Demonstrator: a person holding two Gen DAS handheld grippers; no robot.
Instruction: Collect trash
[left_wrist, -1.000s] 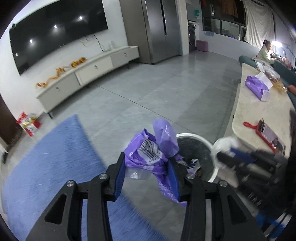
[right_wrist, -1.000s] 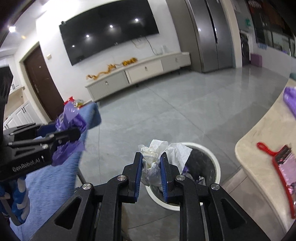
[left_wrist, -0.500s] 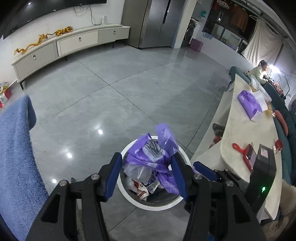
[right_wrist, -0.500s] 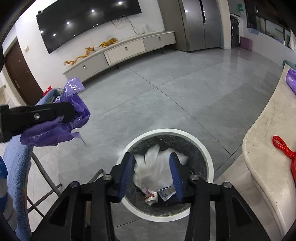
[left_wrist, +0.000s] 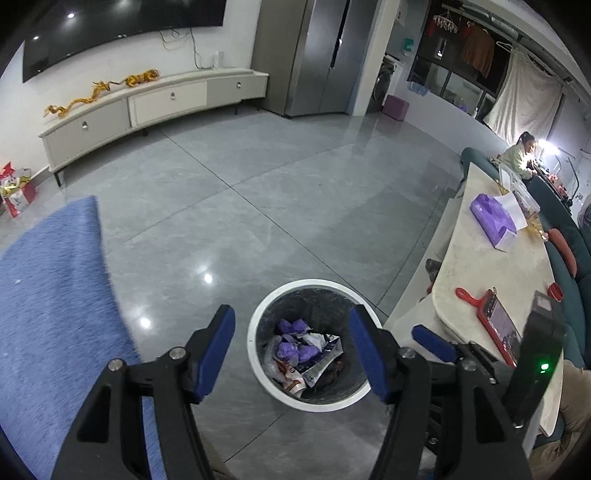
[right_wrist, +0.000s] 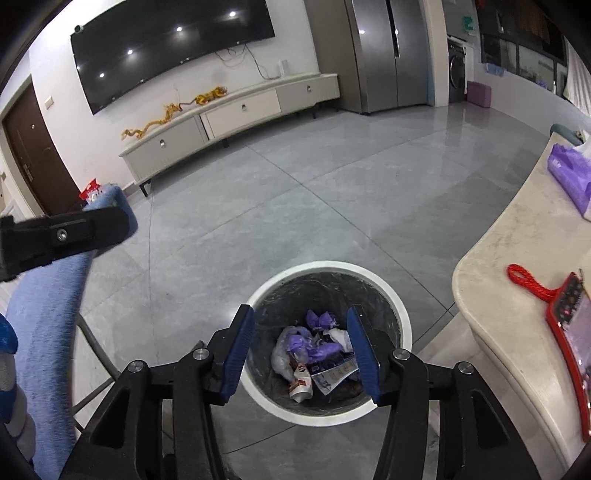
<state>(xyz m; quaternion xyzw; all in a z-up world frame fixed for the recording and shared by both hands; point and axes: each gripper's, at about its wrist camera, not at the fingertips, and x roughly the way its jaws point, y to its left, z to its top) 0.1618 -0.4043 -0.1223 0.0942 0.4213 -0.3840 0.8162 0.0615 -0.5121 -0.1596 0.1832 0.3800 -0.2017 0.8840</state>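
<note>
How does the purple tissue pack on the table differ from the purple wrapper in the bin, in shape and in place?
The purple tissue pack is a full, box-like block lying on the table; the purple wrapper is crumpled into lumps at the bottom of the trash bin. The pack lies alone, with a white sheet at its end; the wrapper lies among other litter. Both are the same purple plastic.

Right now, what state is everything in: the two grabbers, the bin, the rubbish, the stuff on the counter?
Left hand-held gripper: open, empty, above the bin.
Right hand-held gripper: open, empty, above the bin.
Bin: upright, no lid, partly filled.
Purple wrapper: crumpled, inside the bin.
White tissue: crumpled, inside the bin.
TV: off.
Tissue pack: lying on the counter.
</note>
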